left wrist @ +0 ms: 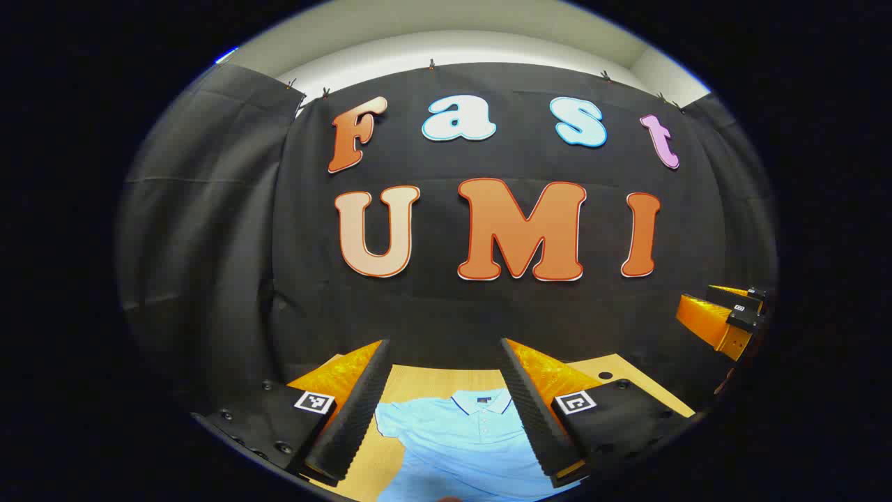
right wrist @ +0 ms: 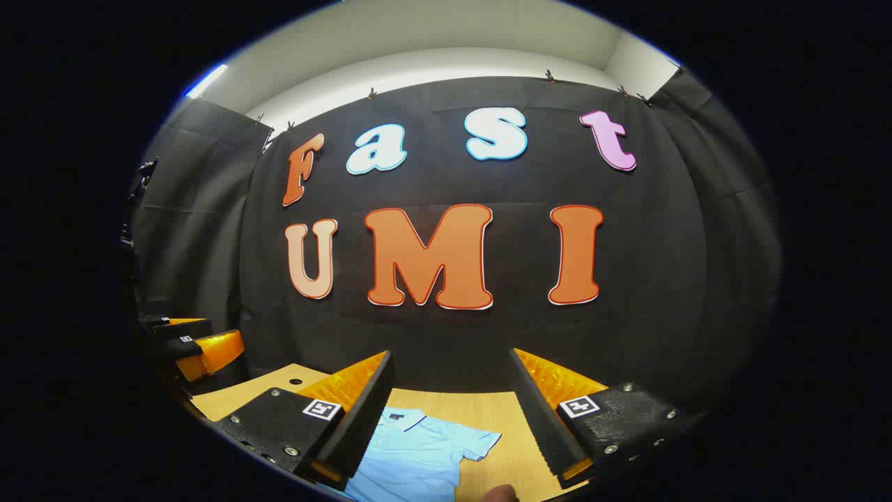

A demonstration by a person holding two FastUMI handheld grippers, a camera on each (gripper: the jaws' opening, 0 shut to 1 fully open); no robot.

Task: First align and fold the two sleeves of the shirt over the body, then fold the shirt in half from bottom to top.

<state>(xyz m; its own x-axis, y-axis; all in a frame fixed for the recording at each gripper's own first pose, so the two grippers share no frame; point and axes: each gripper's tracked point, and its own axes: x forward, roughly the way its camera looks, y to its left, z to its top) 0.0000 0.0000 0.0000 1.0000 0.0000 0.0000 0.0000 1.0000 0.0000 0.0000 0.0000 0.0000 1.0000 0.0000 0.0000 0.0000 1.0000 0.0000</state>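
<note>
Light-blue shirt [left wrist: 460,439] lies flat on wooden table [left wrist: 432,382], collar toward the wall, below and ahead of both tools. Left gripper [left wrist: 446,411] and right gripper [right wrist: 453,418] hover spread, empty; right sleeve [right wrist: 477,443] nearer right gripper.

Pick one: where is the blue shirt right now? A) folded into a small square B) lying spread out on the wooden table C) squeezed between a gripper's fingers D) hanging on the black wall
B: the shirt lies flat on the wooden table, collar and a sleeve spread out, while the left gripper and right gripper hang open above it.
</note>
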